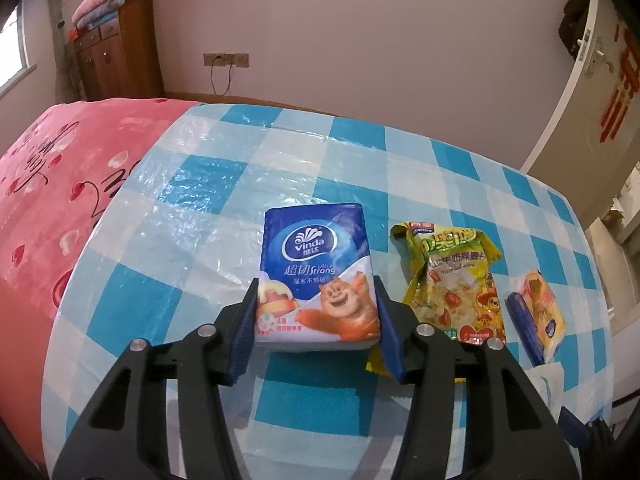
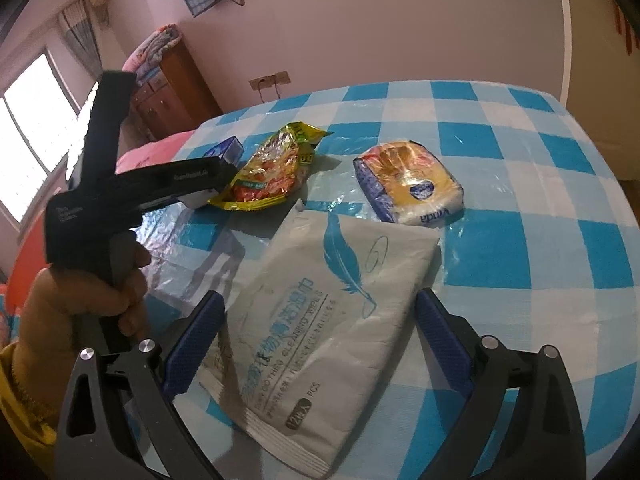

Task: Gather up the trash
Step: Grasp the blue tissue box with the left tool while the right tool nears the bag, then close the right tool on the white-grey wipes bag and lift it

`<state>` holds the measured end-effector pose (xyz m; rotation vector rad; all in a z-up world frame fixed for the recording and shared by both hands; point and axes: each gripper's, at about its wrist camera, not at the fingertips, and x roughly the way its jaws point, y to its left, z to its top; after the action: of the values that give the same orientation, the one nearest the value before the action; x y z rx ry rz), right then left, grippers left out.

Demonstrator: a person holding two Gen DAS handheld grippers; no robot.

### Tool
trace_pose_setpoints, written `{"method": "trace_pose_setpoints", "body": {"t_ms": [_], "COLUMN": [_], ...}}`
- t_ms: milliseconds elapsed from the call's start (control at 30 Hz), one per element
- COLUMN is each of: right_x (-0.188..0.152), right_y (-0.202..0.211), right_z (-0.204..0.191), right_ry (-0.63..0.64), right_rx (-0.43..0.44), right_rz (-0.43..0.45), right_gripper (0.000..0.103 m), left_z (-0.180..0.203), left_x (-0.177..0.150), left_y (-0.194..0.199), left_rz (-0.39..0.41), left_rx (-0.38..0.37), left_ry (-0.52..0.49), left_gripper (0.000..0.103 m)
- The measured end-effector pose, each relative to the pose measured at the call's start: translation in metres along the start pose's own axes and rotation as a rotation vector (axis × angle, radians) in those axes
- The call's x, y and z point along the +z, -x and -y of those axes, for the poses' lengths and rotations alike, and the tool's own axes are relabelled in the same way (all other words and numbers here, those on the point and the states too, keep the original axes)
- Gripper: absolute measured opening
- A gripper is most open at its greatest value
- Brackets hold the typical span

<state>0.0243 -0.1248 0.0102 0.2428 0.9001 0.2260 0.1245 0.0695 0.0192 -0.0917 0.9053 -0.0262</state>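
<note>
Left gripper [image 1: 316, 312] had its pads clamped on the blue tissue pack [image 1: 318, 276], whose soft, slick wrapper looked liable to slip out once lifted.

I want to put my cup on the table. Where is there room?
Free: the checked cloth left of the blue tissue pack, toward the pink blanket, and the far side near the wall. Crowded: the right, where the snack bag, yellow pack and wipes pouch lie close together.
</note>
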Motion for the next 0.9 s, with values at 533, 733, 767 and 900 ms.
{"method": "trace_pose_setpoints", "body": {"t_ms": [533,733,767,900], "right_x": [0.002,0.003,0.003,0.003], "right_y": [-0.016,-0.020,-0.020,-0.024], "right_z": [-0.017,-0.019,-0.019,-0.024], "right_ry": [0.032,0.049,0.049,0.077], "right_rx": [-0.113,-0.149,-0.153,-0.174], "right_rz": [-0.006,-0.004,-0.005,-0.019], "right_gripper": [0.097,0.097,0.097,0.098], "left_z": [0.010,0.007,0.006,0.002], "left_x": [-0.008,-0.014,-0.015,-0.019], "left_y": [0.057,0.069,0.071,0.077], "left_rz": [0.160,0.187,0.191,0.196], "left_rx": [0.042,0.049,0.052,0.057], "left_ry": [-0.104,-0.123,-0.126,-0.128], "left_gripper": [0.053,0.053,0.053,0.053]}}
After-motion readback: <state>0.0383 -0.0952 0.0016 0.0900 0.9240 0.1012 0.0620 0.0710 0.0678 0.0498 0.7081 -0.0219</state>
